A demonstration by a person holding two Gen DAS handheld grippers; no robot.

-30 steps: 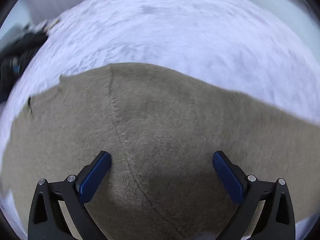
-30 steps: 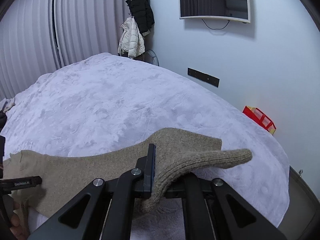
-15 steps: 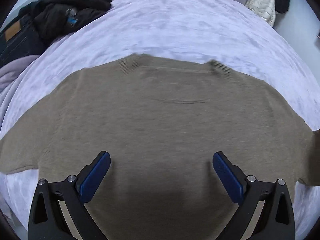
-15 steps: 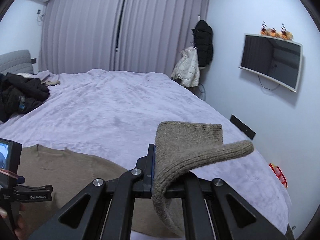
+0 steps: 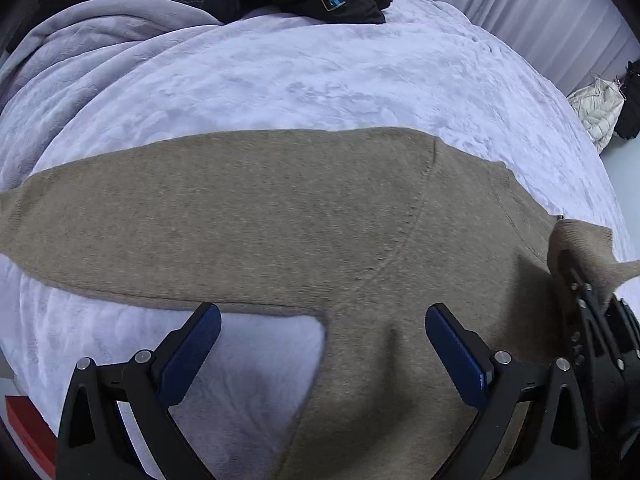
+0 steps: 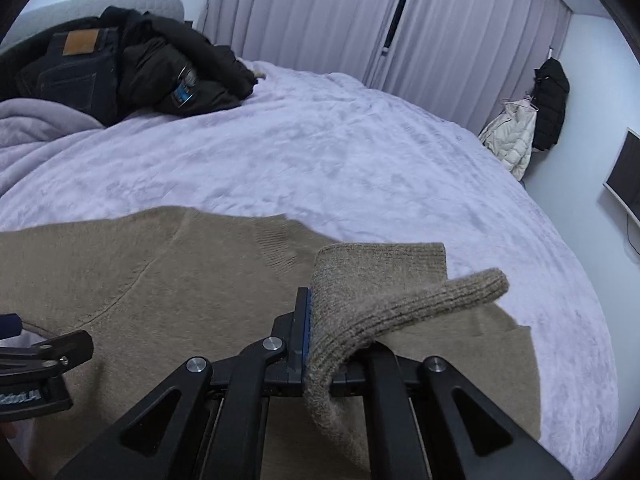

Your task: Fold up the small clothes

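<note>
Sweater [image 5: 304, 216] lies flat on the bed [image 5: 320, 80]; I see right gripper [image 6: 316, 332] fingers clamped on its cuff [image 6: 384, 280], left gripper [image 5: 320, 344] fingers wide apart, empty.

Both claws are matte black plastic with triangular cut-outs in the arms and round silver screws at the joints. The left claw [image 5: 322, 344] carries dark blue ribbed pads on its fingers [image 5: 456, 354]. The right claw [image 6: 310, 334] shows a thin blue pad edge. White lettering marks the left claw's side.
</note>
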